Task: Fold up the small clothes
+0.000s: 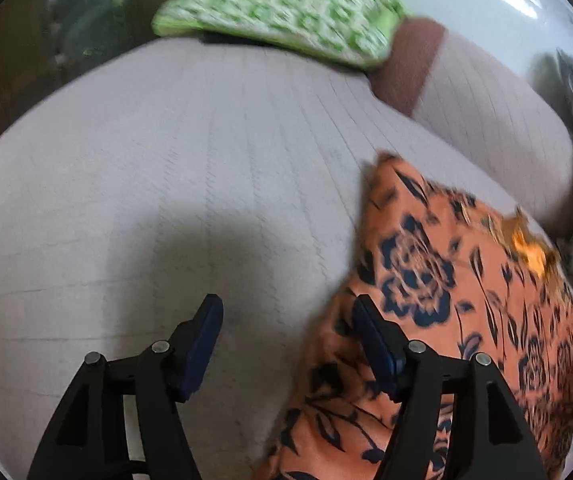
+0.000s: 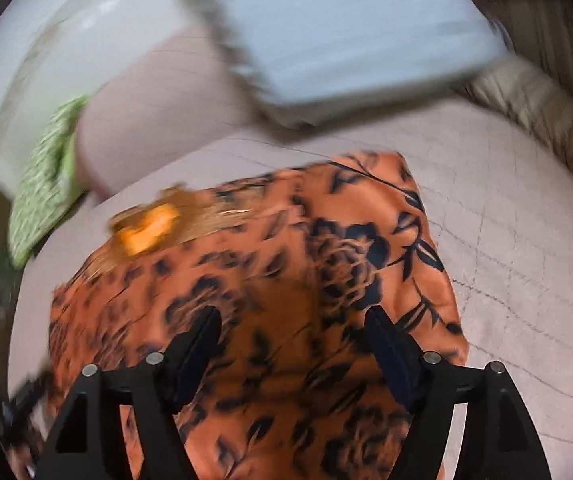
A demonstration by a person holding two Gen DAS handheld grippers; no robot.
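Note:
An orange garment with a dark floral print [image 1: 466, 300] lies folded on the pale bed sheet [image 1: 166, 200], with a gold trim patch near its far edge. In the left wrist view my left gripper [image 1: 288, 312] stands open above the sheet at the garment's left edge, nothing between its fingers. In the right wrist view the same orange garment [image 2: 306, 272] fills the middle, blurred by motion. My right gripper [image 2: 294, 320] hangs open over it, the cloth lying below the fingers and not pinched.
A green patterned folded cloth [image 1: 282, 12] lies at the far end of the bed beside a brown strip [image 1: 406, 68]. A pale pillow [image 1: 502, 120] sits on the right. In the right wrist view a light blue-white pillow [image 2: 346, 40] lies beyond the garment.

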